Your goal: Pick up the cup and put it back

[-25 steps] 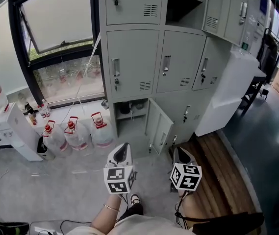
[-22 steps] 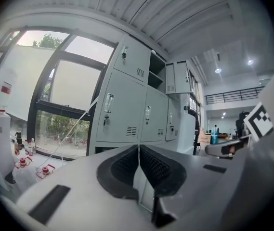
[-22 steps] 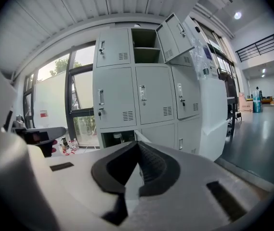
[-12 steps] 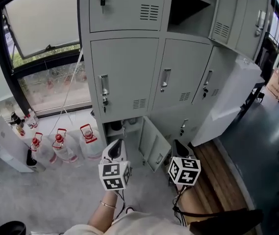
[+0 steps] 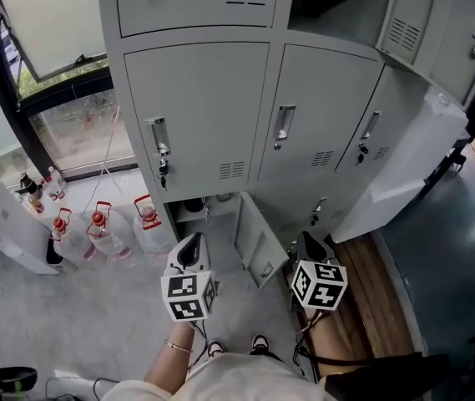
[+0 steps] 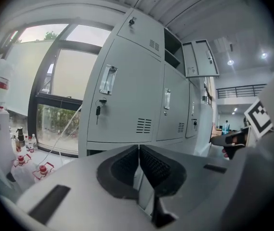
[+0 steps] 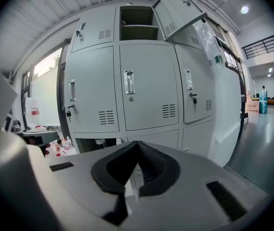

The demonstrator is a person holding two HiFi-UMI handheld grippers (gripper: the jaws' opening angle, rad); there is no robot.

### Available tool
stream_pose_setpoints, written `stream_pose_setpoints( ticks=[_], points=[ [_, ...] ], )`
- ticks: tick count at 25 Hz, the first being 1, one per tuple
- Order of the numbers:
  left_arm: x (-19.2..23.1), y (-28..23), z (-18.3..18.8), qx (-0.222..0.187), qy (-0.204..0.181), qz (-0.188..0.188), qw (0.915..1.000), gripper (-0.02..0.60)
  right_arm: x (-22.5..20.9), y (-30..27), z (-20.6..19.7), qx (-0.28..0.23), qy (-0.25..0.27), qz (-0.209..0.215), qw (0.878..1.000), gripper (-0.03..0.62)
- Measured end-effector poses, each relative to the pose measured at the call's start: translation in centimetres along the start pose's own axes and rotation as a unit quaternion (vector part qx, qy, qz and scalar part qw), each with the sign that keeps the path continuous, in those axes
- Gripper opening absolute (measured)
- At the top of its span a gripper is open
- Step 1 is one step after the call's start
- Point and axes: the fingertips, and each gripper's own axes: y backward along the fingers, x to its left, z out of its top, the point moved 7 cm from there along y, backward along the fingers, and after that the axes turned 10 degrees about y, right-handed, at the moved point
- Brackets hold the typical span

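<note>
Well, I'm holding the left hand-held gripper [image 5: 190, 249] and right hand-held gripper [image 5: 310, 246] shut, empty, risking clipping the open locker door [image 5: 258, 241] ahead between them.

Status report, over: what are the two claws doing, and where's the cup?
Left gripper shut, empty. Right gripper shut, empty. Cup not made out; bottom locker open ahead. Nothing blocking.

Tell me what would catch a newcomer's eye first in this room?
The wall of grey lockers fills the view, one bottom door hanging open. Before it the left gripper and right gripper, both shut, carry black-and-white marker cubes. Red-capped water jugs stand on the floor by the window.
</note>
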Motion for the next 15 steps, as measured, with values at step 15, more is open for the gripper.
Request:
stream_pose_setpoints(
  ticks=[15],
  points=[
    [-1.4, -2.1, -1.3, 0.003, 0.0, 0.026, 0.9997, 0.014, -2.1, -3.6, -1.7, 0.019, -0.011, 0.042, 0.999, -0.009]
  ],
)
